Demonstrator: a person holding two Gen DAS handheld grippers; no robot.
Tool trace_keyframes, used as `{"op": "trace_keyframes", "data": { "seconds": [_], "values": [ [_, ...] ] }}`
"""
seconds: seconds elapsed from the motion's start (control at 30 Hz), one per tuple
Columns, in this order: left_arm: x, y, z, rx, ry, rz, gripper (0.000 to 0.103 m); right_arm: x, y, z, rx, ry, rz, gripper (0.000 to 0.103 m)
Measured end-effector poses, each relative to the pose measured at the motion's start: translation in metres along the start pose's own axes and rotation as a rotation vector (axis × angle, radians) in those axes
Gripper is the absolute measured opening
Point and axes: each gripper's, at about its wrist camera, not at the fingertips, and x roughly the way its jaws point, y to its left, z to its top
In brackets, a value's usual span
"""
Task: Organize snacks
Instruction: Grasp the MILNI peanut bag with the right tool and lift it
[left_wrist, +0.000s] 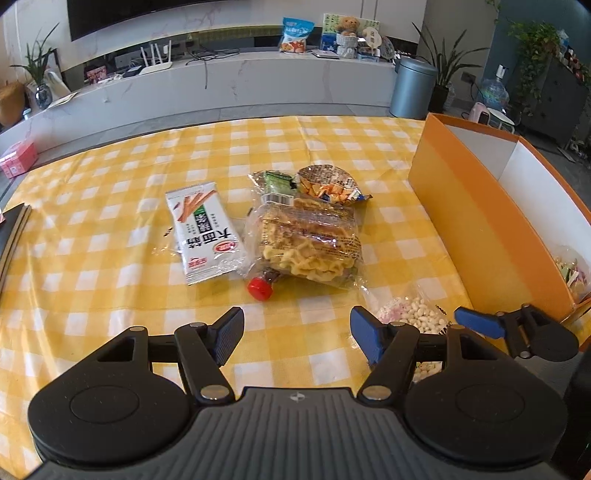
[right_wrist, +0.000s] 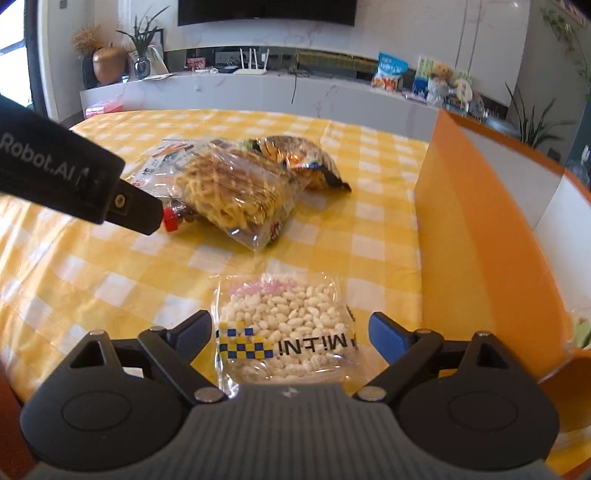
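Looks like the pickup step: right gripper (right_wrist: 290, 328), fingers apart, straddles the puffed-rice bag (right_wrist: 280, 325) on the near table beside the orange box (right_wrist: 480, 236), so next it needs to squeeze and lift rightward into that box, which already holds some snacks, while the left gripper (left_wrist: 297, 334) idles open.
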Motion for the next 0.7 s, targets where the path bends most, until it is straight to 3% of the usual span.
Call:
{"op": "trace_keyframes", "data": {
  "seconds": [0.27,0.4,0.47,0.6,0.7],
  "values": [
    [0.01,-0.009,0.003,0.049,0.005,0.02,0.083,0.015,-0.01,0.001,0.075,0.059,0.046,0.083],
    [0.008,-0.009,0.005,0.046,-0.049,0.007,0.091,0.013,-0.01,0.003,0.07,0.052,0.041,0.08],
    [0.005,-0.009,0.007,0.035,-0.091,-0.002,0.092,0.008,-0.01,0.006,0.065,0.02,0.022,0.08],
    [0.007,-0.012,0.02,0.042,-0.128,-0.008,0.103,-0.001,-0.006,0.018,0.022,-0.06,-0.035,0.08],
    [0.012,-0.02,0.03,0.092,-0.135,-0.003,0.103,0.003,-0.003,0.028,-0.023,-0.093,-0.076,0.08]
  ]
}}
